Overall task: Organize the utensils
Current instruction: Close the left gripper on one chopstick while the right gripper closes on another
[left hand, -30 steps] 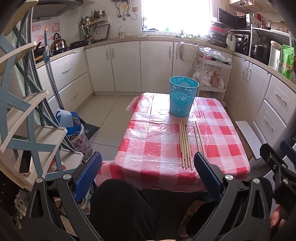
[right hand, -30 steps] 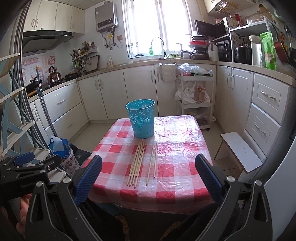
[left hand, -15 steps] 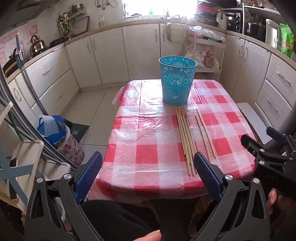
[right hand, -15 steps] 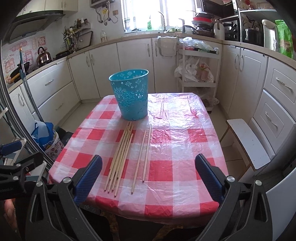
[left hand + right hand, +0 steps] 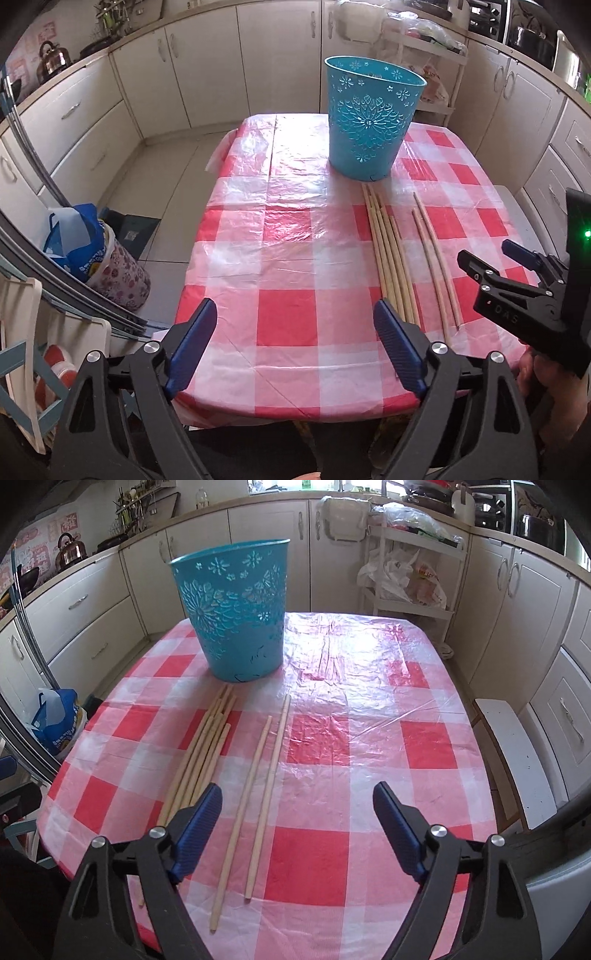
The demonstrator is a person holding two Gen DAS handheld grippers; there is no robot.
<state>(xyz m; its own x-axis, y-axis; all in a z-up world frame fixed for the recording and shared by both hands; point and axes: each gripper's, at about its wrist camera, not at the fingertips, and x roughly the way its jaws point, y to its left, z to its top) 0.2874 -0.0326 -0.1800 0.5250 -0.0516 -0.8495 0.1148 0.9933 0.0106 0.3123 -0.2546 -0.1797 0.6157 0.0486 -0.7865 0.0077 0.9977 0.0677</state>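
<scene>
A table under a red-and-white checked cloth (image 5: 288, 236) (image 5: 369, 738) carries a teal cut-out basket (image 5: 371, 122) (image 5: 236, 609), standing upright at the far side. In front of it lie a bundle of several long wooden sticks (image 5: 389, 254) (image 5: 201, 760) and a separate pair of sticks (image 5: 436, 258) (image 5: 258, 794). My left gripper (image 5: 294, 308) hovers over the near table edge, left of the bundle. Its jaws are closing with nothing between them. My right gripper (image 5: 298, 790) (image 5: 491, 254) hangs above the pair's near ends. Its jaws are also closing, and the pads touch nothing.
White kitchen cabinets ring the table. A white stool (image 5: 517, 760) stands close to the table's right side. On the floor at the left are a blue bag (image 5: 74, 240) and a folded rack (image 5: 22, 332). A trolley with plastic bags (image 5: 410, 572) stands behind.
Both grippers have come forward and down toward the table, tilting to look onto the cloth. The sticks and basket loom larger. Both pairs of jaws have narrowed a little.
</scene>
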